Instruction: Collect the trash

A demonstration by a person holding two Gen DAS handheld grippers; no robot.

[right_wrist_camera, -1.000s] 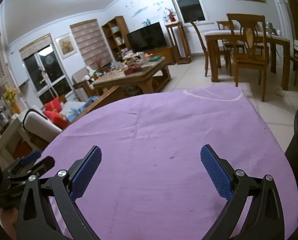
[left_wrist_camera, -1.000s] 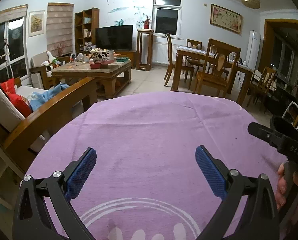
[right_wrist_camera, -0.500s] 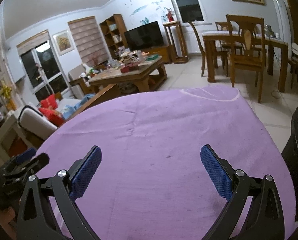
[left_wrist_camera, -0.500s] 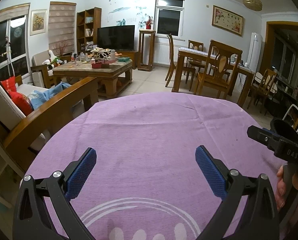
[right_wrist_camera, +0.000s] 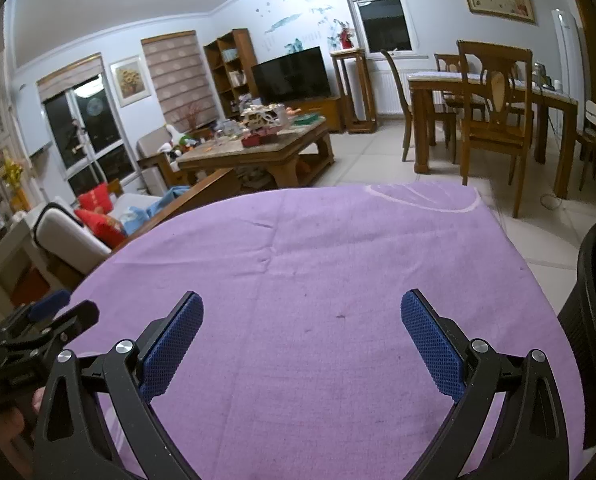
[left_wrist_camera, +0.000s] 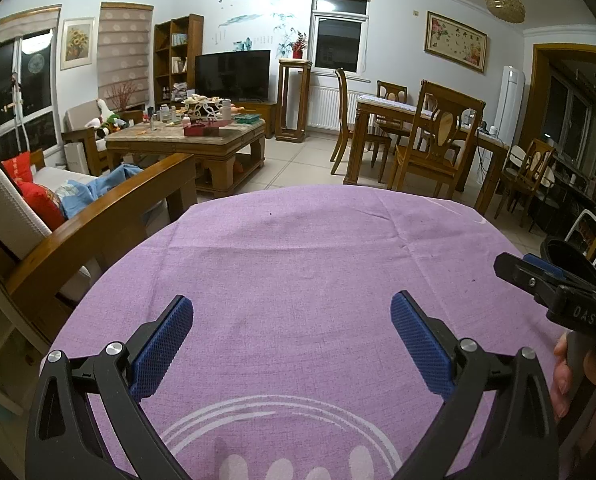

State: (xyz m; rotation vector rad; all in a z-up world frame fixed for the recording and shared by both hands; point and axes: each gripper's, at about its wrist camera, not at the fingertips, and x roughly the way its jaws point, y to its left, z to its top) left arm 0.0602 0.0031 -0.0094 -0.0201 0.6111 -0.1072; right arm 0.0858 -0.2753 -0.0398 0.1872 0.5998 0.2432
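Note:
A table with a purple cloth (left_wrist_camera: 298, 264) fills both views, and no trash shows on it. My left gripper (left_wrist_camera: 292, 320) is open and empty over the cloth's near part. My right gripper (right_wrist_camera: 301, 320) is open and empty over the cloth (right_wrist_camera: 317, 248) too. In the left wrist view the right gripper (left_wrist_camera: 537, 276) shows at the right edge, held by a hand. In the right wrist view the left gripper (right_wrist_camera: 46, 320) shows at the left edge. A black bin (right_wrist_camera: 593, 320) stands off the table's right side; its rim also shows in the left wrist view (left_wrist_camera: 569, 256).
A wooden-armed sofa (left_wrist_camera: 78, 220) with red cushions stands left of the table. A cluttered coffee table (left_wrist_camera: 190, 136) is beyond it. A dining table with wooden chairs (left_wrist_camera: 429, 136) stands at the back right on the tiled floor.
Both views have shifted slightly: the far table edge sits a bit lower in the frame. Both grippers stay open and empty.

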